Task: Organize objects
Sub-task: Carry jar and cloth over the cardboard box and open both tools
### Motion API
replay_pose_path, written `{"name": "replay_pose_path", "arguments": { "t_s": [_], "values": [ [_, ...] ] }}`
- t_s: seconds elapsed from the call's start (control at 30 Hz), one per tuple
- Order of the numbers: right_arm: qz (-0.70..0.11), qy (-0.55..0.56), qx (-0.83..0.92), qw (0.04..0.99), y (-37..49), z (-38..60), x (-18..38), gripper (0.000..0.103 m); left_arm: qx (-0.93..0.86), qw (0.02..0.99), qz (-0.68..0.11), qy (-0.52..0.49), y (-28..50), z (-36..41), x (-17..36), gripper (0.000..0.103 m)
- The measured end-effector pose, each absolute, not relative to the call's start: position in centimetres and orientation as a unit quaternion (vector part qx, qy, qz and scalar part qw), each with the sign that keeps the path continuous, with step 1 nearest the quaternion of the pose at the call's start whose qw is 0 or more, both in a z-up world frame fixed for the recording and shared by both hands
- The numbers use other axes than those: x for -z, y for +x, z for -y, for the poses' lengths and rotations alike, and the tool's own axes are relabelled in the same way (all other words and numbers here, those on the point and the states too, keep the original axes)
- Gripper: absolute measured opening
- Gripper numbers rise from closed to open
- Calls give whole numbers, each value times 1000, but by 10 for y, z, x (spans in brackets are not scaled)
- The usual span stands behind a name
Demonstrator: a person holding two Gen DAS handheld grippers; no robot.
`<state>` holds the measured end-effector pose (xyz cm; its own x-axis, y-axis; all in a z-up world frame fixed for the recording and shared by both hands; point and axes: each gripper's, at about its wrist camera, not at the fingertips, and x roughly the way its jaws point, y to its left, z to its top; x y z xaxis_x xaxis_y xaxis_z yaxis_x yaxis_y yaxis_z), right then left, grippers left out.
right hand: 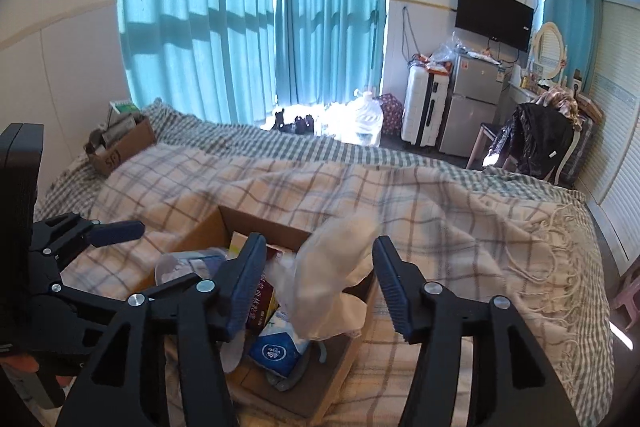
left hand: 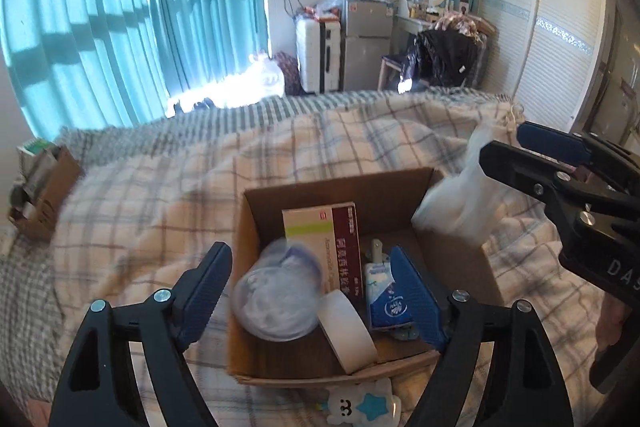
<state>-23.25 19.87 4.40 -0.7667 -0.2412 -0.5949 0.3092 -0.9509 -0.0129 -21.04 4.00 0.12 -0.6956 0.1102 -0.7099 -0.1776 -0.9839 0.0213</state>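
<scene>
**Bag at box's far-right corner, both grippers empty**

Bag [left hand: 460, 203], thin white plastic, drapes over the box [left hand: 256, 227] rim on the bed [left hand: 140, 195]. Likely light, limp, slippery; pinch a bunched fold. Left gripper [left hand: 312, 287] and right gripper [right hand: 320, 279] both gape wide, holding nothing. Motion blur smears the bag; contents indeterminate. Box floor partly hidden.

A matt brown cardboard box [left hand: 256, 283] sits on a soft woven plaid blanket [left hand: 160, 195]. Inside are a clear plastic cup [left hand: 276, 295], a smooth paper tape roll [left hand: 346, 331] and a thin, crinkled white plastic bag [left hand: 460, 195].
</scene>
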Motion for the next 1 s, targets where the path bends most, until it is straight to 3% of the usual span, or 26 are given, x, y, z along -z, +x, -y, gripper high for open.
{"name": "replay_pose_path", "arguments": {
  "t_s": [0.13,0.4,0.53,0.83,1.0],
  "values": [
    [-60,283,947,138,-202,-206,-75,63,-933,83,-35,-348,-185,-42,-35,85],
    [-74,240,960,127,-136,-220,-123,74,-951,73,-31,-299,-139,-37,-78,101],
    [-65,220,965,124,-100,-231,-123,91,-958,58,-29,-279,-115,-25,-78,103],
    [-50,251,962,97,-94,-239,-44,93,-958,17,38,-283,-101,-12,-17,103],
    [-74,320,941,86,-116,-231,25,93,-946,8,13,-325,-110,-20,44,103]
  ]
}}
